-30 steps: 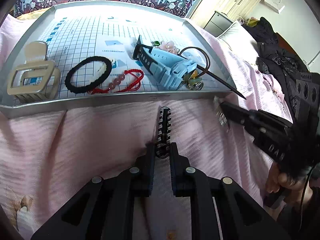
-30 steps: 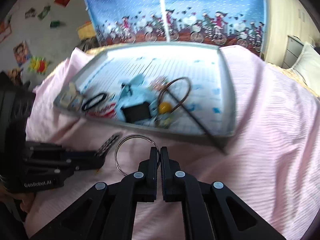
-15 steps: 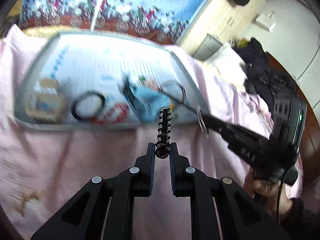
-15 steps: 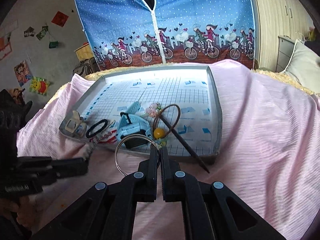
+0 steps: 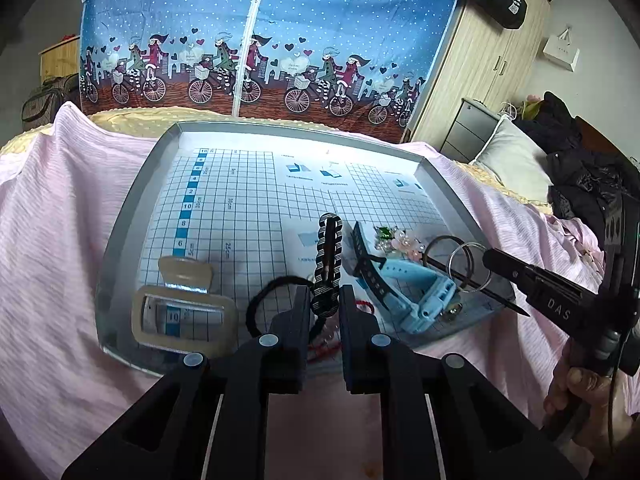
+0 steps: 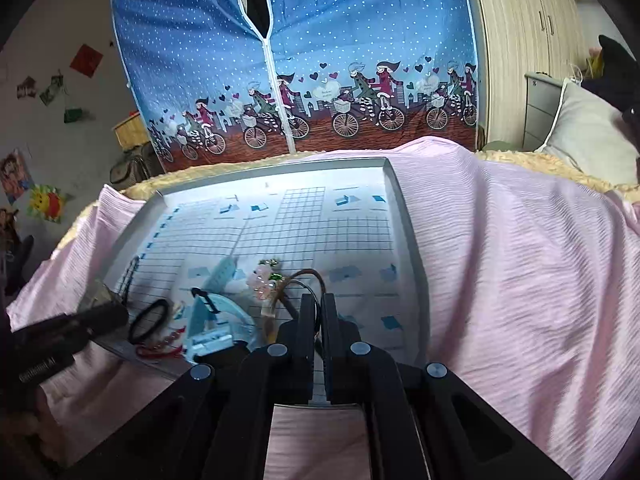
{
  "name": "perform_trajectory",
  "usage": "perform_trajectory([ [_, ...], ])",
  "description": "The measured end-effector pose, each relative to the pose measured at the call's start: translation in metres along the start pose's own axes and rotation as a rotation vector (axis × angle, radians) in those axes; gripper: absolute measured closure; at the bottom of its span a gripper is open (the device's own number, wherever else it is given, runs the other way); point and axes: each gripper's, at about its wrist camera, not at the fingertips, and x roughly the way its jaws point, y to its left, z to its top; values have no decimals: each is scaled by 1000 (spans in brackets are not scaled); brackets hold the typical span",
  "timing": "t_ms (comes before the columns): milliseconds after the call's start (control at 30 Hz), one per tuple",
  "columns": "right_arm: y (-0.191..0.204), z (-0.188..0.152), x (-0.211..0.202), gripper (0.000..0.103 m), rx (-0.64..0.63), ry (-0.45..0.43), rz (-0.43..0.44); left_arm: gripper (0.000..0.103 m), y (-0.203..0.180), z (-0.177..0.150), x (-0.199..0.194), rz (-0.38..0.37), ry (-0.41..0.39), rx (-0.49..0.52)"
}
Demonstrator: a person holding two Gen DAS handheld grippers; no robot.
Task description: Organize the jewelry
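In the left wrist view my left gripper (image 5: 325, 300) is shut on a black-and-white striped hair clip (image 5: 328, 256), held upright above the near part of the grey tray (image 5: 124, 216). My right gripper (image 5: 491, 258) comes in from the right, shut on a thin silver ring (image 5: 470, 266) that hangs over the tray's near right corner. In the right wrist view the right gripper (image 6: 318, 314) has its jaws closed and the ring shows only edge-on. The tray holds a beige claw clip (image 5: 182, 308), a black hair tie (image 5: 264, 296), a blue watch (image 5: 412, 288), a flower bead piece (image 5: 400, 242) and a brown bangle (image 5: 440, 244).
The tray lies on a pink bed cover (image 5: 60, 240). A black hair stick (image 5: 508, 304) pokes over the tray's right rim. A red bead bracelet (image 6: 160, 346) lies by the watch. A blue wardrobe cover (image 5: 260, 32) stands behind, a pillow (image 5: 512, 160) and dark clothes to the right.
Both grippers have lifted and moved forward from over the pink cover to above the tray's near end, the left one carrying the striped clip and the right one the silver ring.
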Motion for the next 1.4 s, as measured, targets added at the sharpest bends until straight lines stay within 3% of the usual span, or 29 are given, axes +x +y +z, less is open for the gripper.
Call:
perform_trajectory([
  [833,-2,-7,8,99,4,35,39,91,24,2,8,-6,92,-68],
  [867,-1,-8,8,99,2,37,40,87,24,2,9,-7,96,-68],
  [967,1,-7,9,99,-1,40,43,57,22,1,8,6,90,-67],
  [1067,1,-7,9,95,3,43,54,52,21,1,3,-6,60,-73],
  [1167,2,-7,6,81,1,37,58,27,18,3,-2,7,40,-67],
  [1300,5,-4,-4,62,-14,3,56,20,12,6,-9,19,9,-44],
  [1400,7,-2,-13,47,-22,-30,45,3,8,7,-17,42,-34,-27],
])
